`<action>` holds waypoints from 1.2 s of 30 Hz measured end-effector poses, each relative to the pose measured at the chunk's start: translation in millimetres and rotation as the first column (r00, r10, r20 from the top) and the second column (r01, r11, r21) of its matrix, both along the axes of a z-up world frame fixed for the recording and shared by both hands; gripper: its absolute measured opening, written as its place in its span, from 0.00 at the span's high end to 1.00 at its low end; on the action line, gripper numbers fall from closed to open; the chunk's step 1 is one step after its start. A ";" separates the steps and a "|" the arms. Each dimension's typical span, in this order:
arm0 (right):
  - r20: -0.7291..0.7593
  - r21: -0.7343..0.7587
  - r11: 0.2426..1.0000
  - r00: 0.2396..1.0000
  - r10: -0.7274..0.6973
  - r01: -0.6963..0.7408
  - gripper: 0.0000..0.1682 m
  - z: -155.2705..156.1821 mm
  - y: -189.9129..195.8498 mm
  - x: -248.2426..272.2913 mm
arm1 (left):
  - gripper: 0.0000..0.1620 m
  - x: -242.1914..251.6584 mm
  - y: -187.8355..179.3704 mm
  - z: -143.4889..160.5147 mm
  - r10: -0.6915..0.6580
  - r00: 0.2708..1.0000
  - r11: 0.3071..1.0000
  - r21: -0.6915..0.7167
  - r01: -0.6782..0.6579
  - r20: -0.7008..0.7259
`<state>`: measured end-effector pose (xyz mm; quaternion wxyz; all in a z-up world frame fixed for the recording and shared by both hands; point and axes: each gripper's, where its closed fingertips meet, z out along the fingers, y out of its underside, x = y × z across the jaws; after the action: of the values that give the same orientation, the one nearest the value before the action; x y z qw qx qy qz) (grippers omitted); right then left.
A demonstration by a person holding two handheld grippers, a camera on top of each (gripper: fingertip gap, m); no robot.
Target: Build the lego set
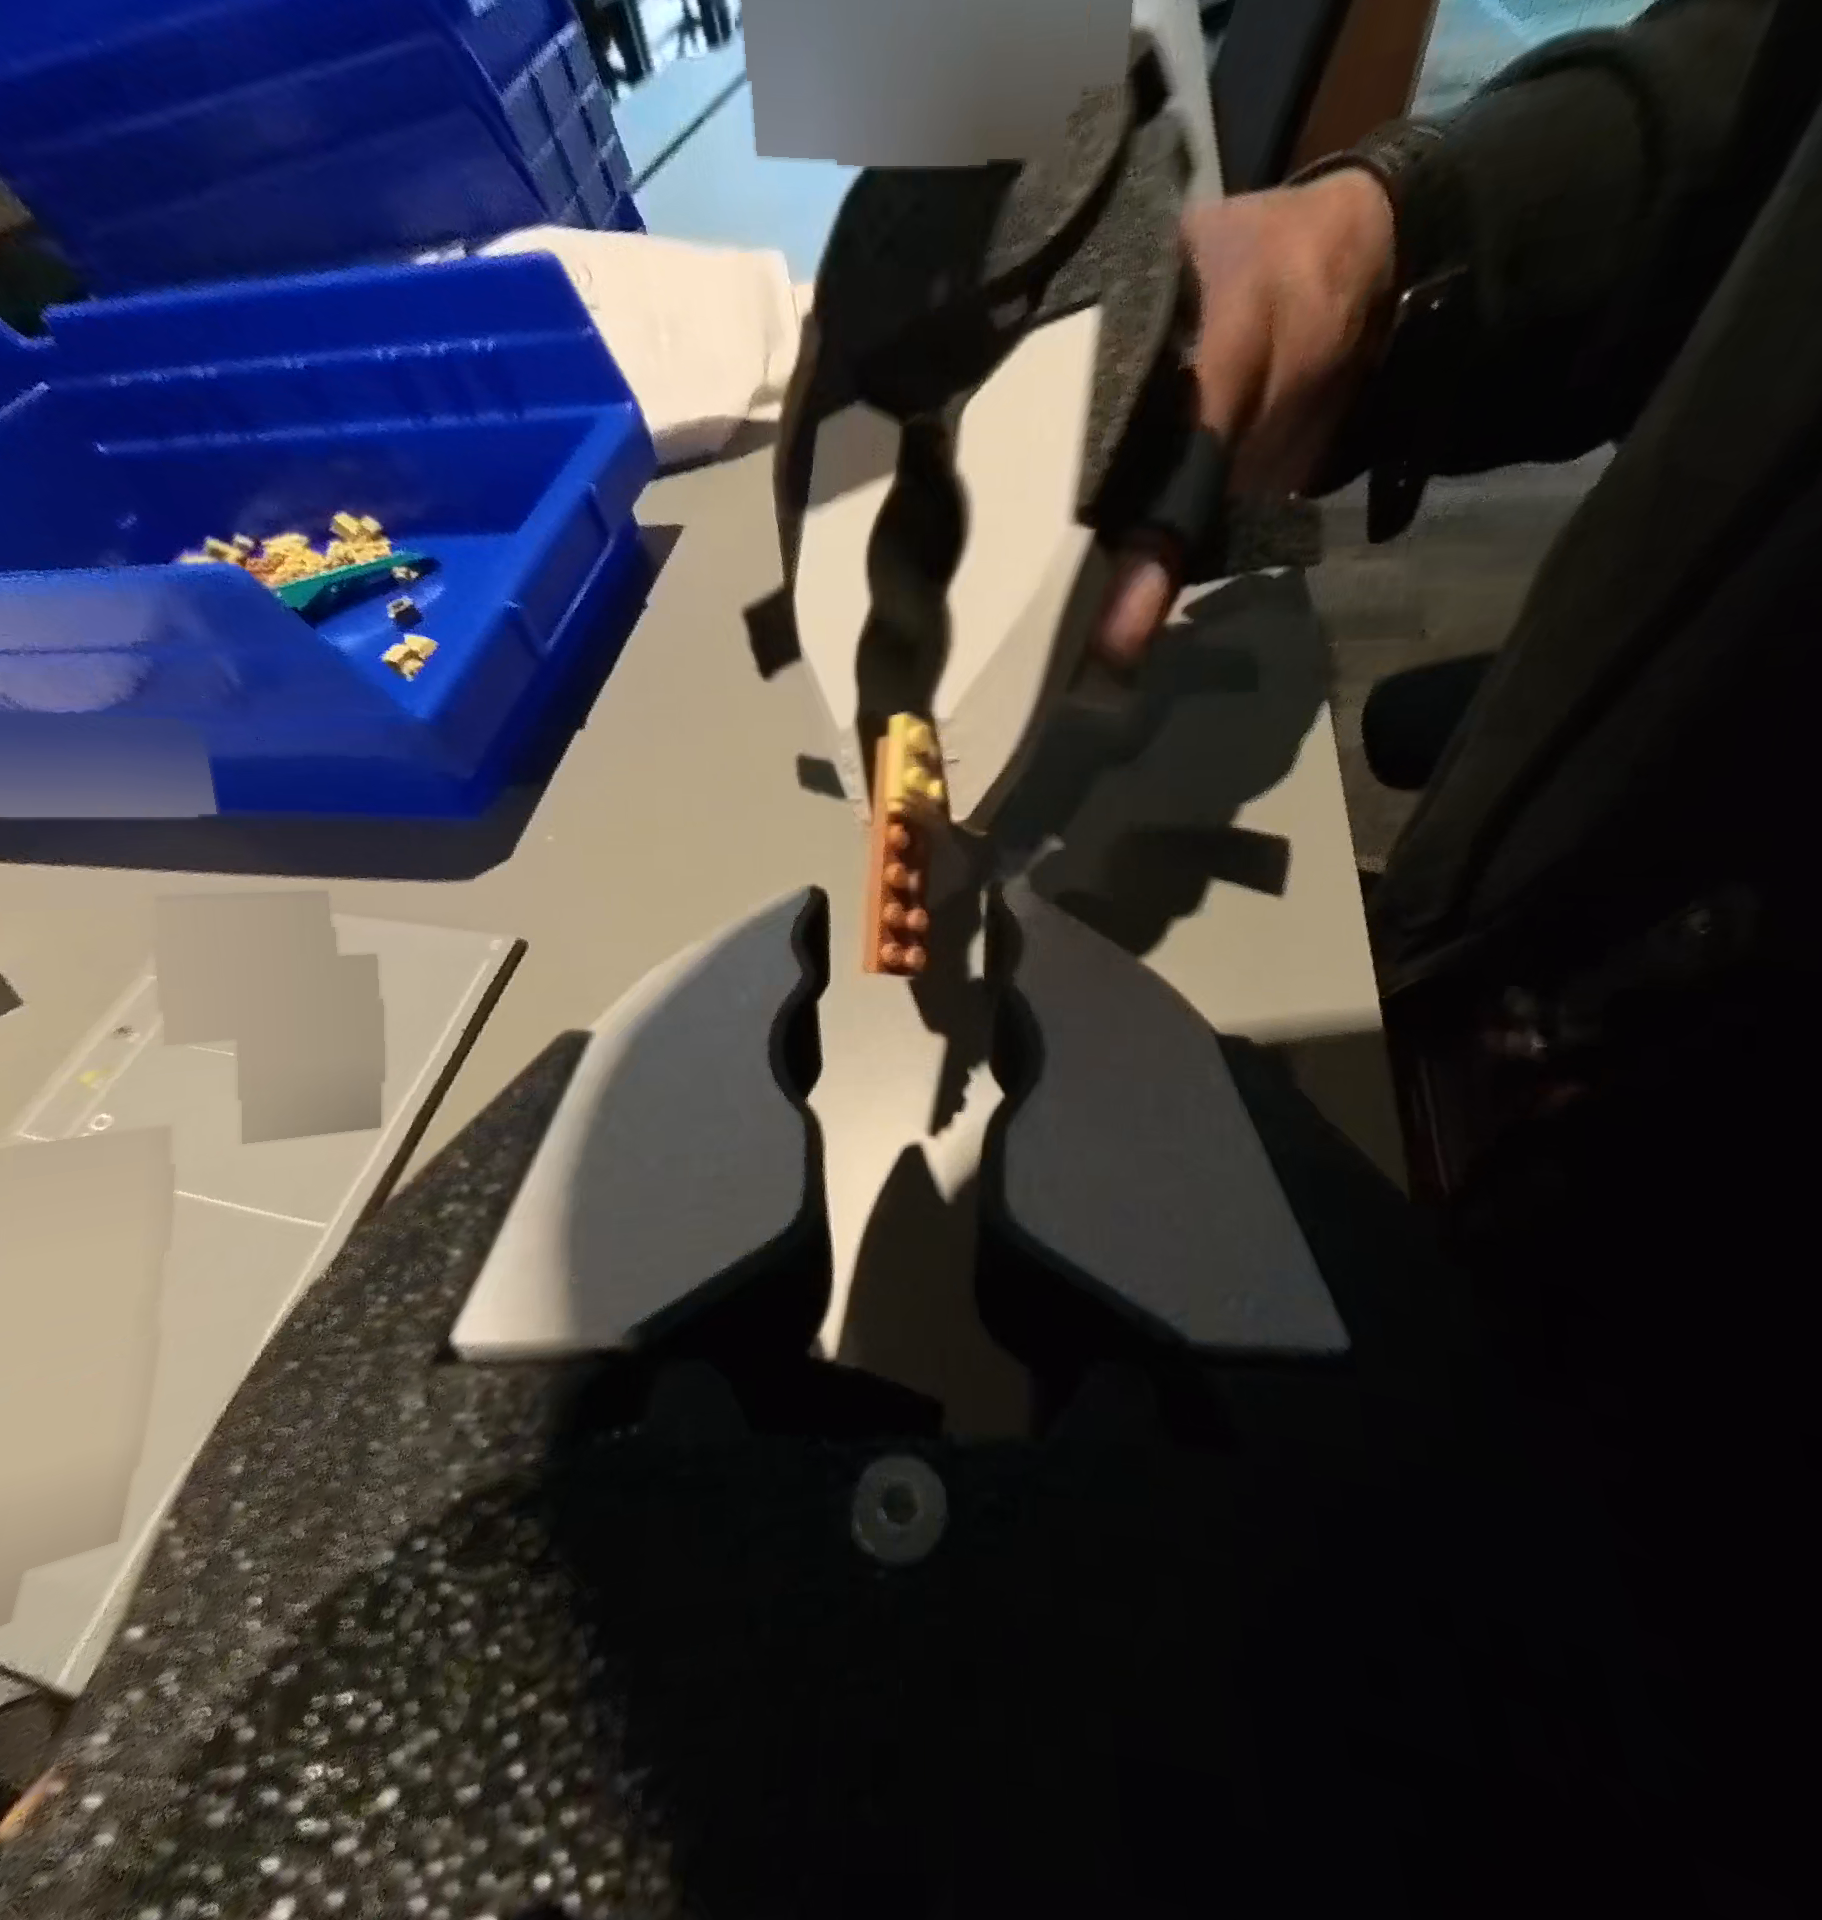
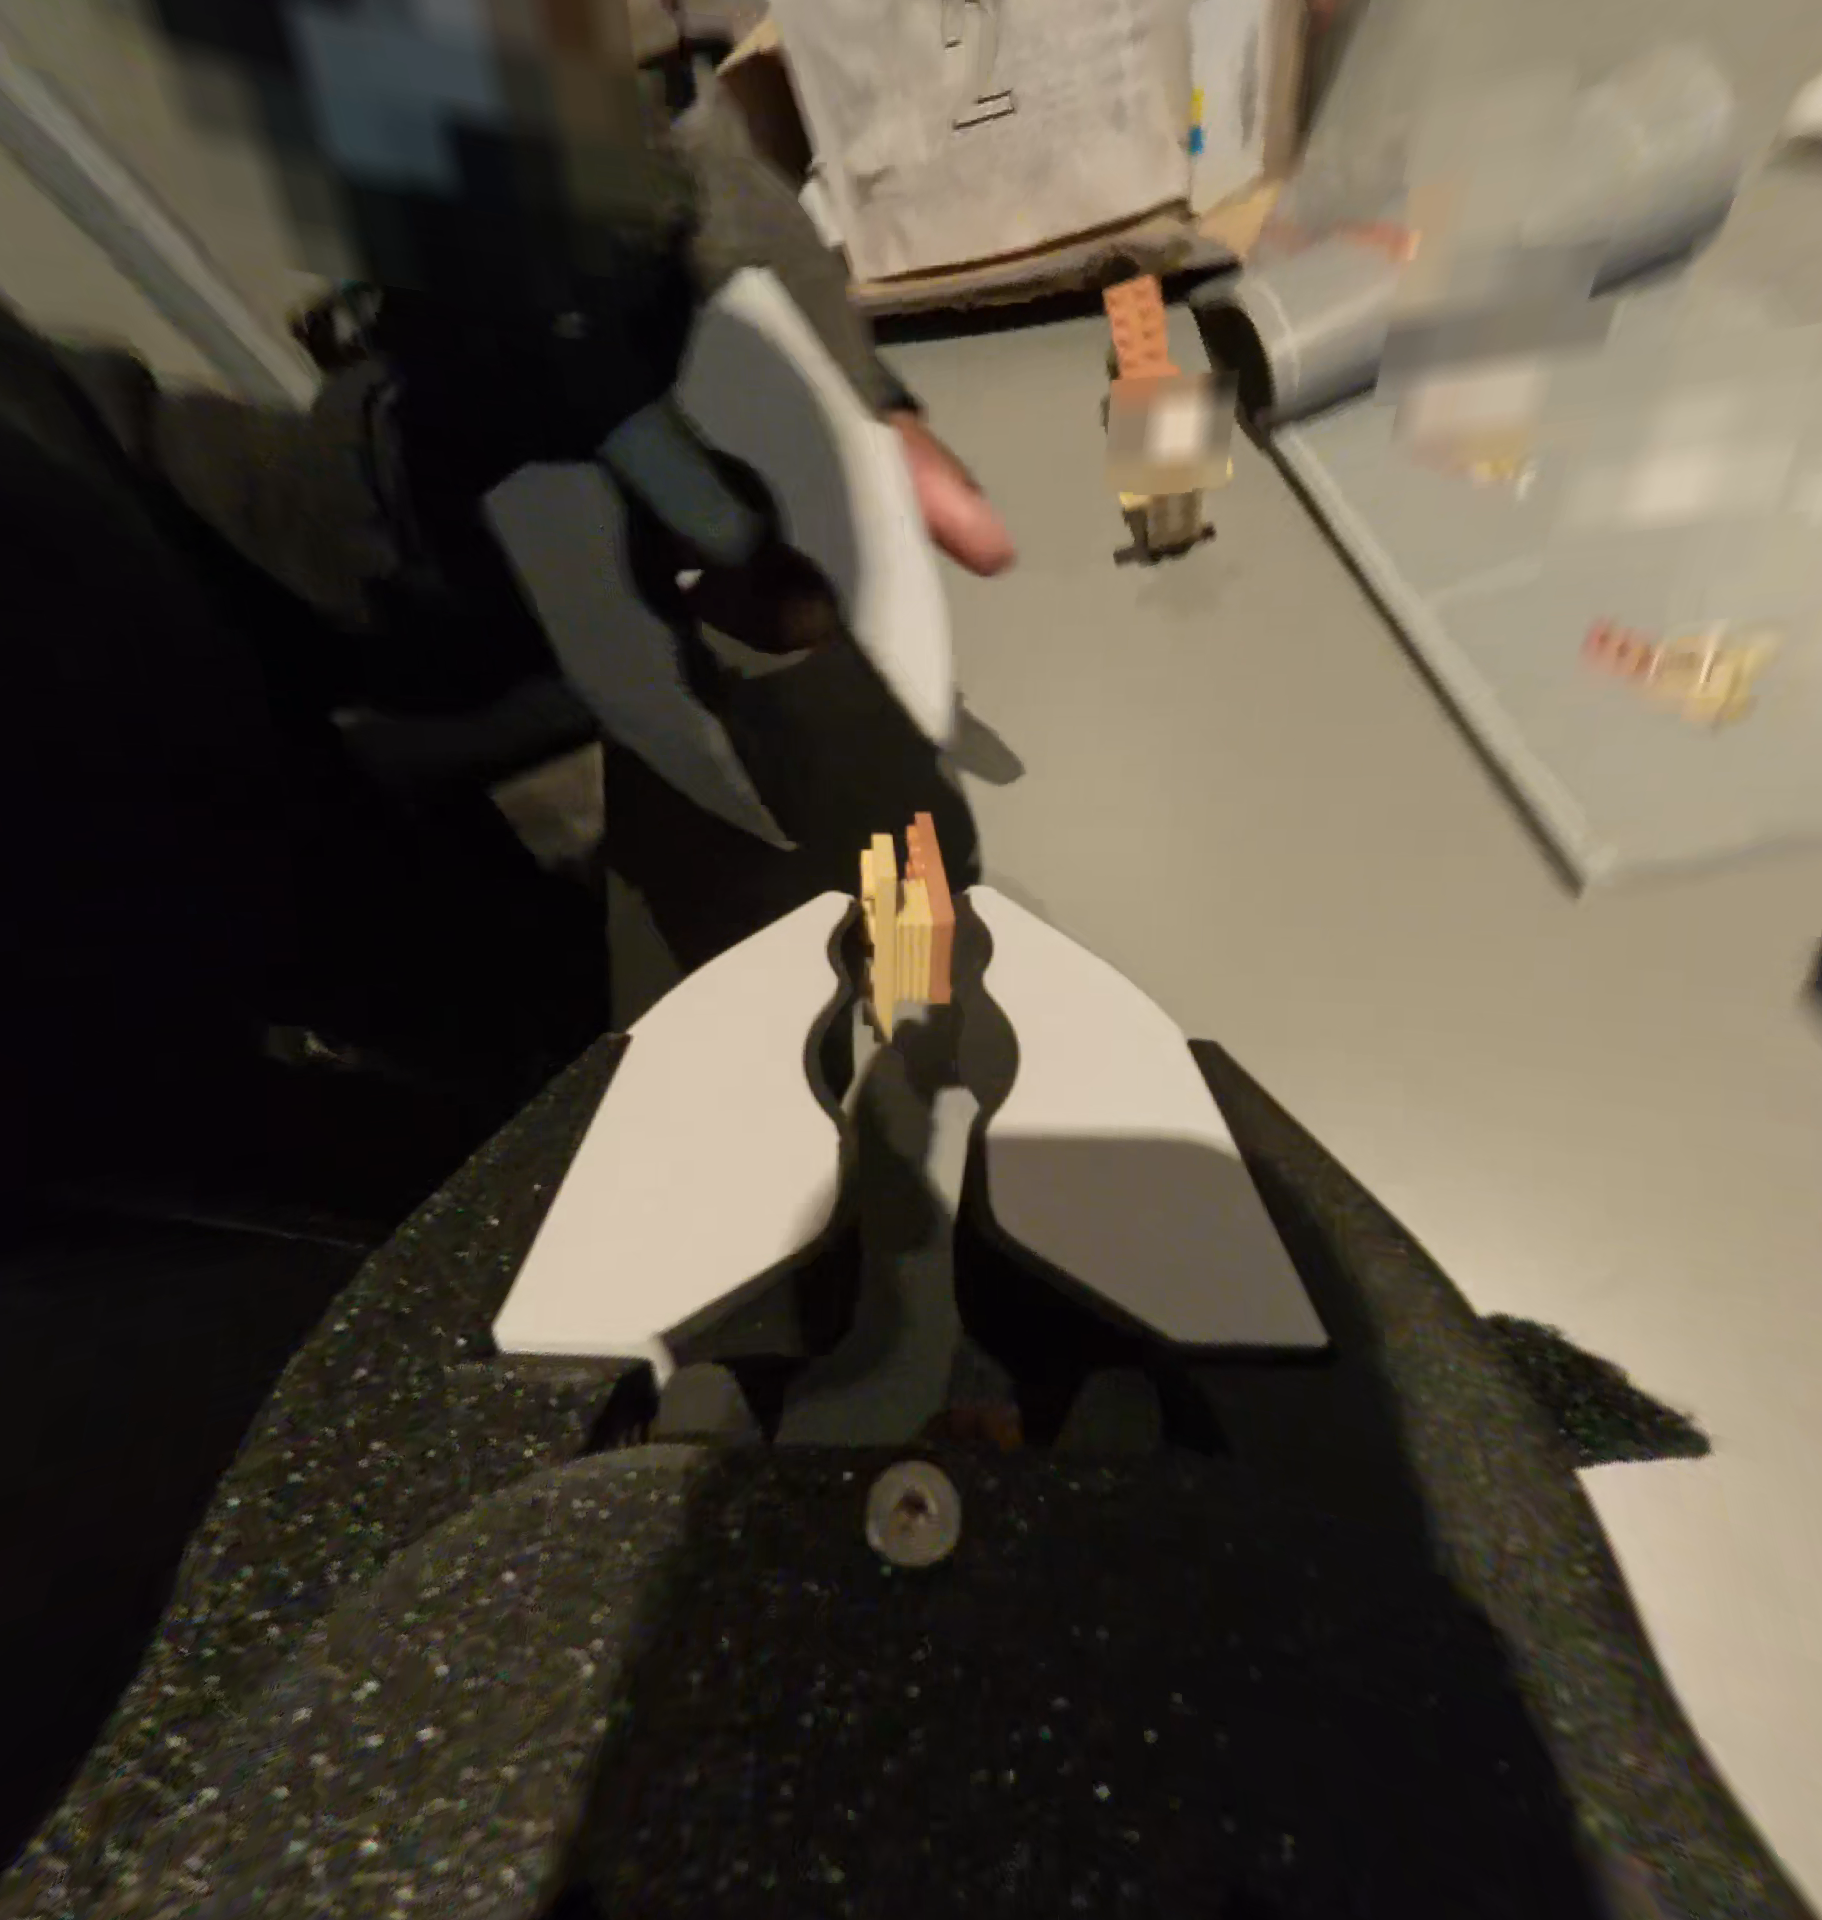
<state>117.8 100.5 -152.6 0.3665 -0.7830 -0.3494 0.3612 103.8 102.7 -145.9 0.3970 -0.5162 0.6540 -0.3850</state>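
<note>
My right gripper [image 2: 909,904] is shut on a small lego assembly [image 2: 912,925], a brown studded plate with tan bricks stacked on it. In the left wrist view the right gripper [image 1: 922,769] comes down from above and holds the assembly [image 1: 902,862] upright over the grey table [image 1: 678,727]. My left gripper [image 1: 902,904] is open, and the plate's lower end sits in the gap between its tips without clear contact. The open left gripper [image 2: 886,805] also shows just beyond the assembly in the right wrist view.
A blue bin [image 1: 533,582] at the left holds loose tan pieces [image 1: 294,556] and a green piece [image 1: 351,582]. An instruction booklet [image 1: 263,1195] lies at the near left. A small lego build [image 2: 1146,343] stands before a cardboard box [image 2: 990,187]. A person's hand [image 1: 1281,322] holds the right gripper. My two grippers' fingertips are within a few centimetres of each other. It is some 20 centimeters from my left tips to the small lego build [image 2: 1146,343].
</note>
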 end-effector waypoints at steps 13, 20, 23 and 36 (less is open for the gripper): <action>0.305 0.302 0.938 0.949 0.077 -0.173 0.91 9.0 -9.3 -15.5 | 0.85 5.2 -7.9 -8.8 -0.064 0.998 0.997 0.036 0.064 0.013; 0.304 0.298 0.931 0.945 0.119 -0.213 0.91 7.4 -18.4 -21.5 | 0.90 4.4 -14.5 -9.3 -0.098 0.995 0.993 0.060 0.098 0.001; 0.280 0.319 0.924 0.952 0.122 -0.212 0.91 9.4 -19.0 -21.0 | 0.95 4.1 -19.4 -11.2 -0.122 0.992 0.990 0.067 0.123 -0.017; 0.244 0.348 0.910 0.959 0.142 -0.224 0.84 0.9 -20.0 -19.1 | 0.97 3.1 -18.1 -14.2 -0.110 0.992 0.991 0.063 0.114 -0.059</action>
<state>98.7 80.6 -151.7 0.4330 -0.6970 -0.5208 0.2354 106.8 84.6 -160.1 0.3733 -0.4756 0.7053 -0.3702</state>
